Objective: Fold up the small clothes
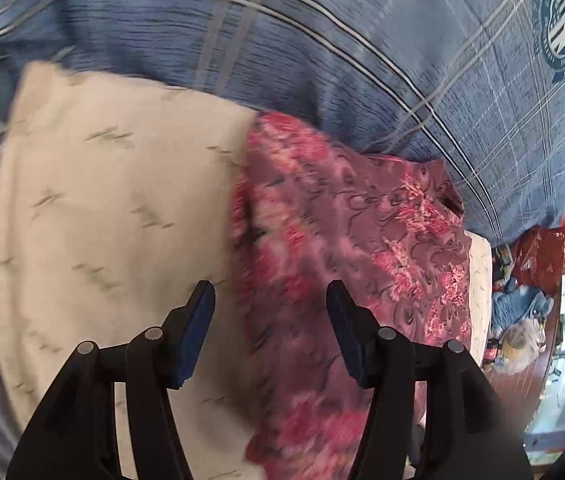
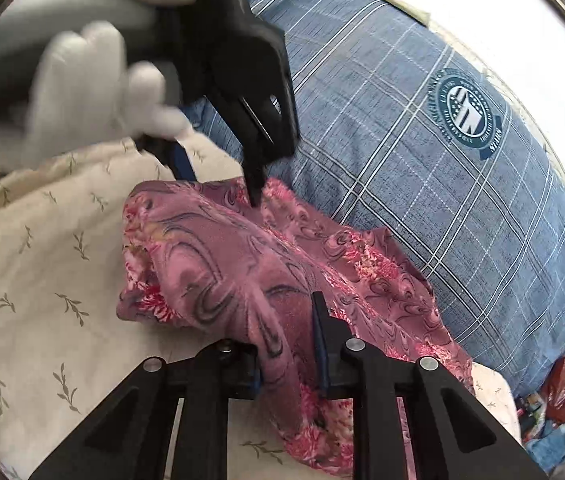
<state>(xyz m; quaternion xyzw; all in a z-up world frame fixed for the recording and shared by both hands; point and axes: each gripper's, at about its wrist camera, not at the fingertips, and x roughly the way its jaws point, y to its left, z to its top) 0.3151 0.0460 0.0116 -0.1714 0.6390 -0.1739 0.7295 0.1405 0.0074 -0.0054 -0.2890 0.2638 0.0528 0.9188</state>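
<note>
A pink and maroon floral garment point(image 2: 242, 264) lies crumpled on a cream sheet with a leaf print point(image 2: 42, 264). In the left wrist view it point(image 1: 322, 240) lies ahead and to the right. My left gripper point(image 1: 270, 300) is open, with the garment's edge between and under its fingers; it also shows in the right wrist view point(image 2: 222, 184), held by a white-gloved hand at the garment's far edge. My right gripper point(image 2: 286, 332) is open, and a raised fold of the garment passes between its fingers.
A large blue plaid pillow point(image 2: 422, 184) with a round emblem lies right behind the garment. The cream sheet point(image 1: 102, 200) spreads to the left. A red bag point(image 1: 538, 256) and blue clothes lie on the floor far right.
</note>
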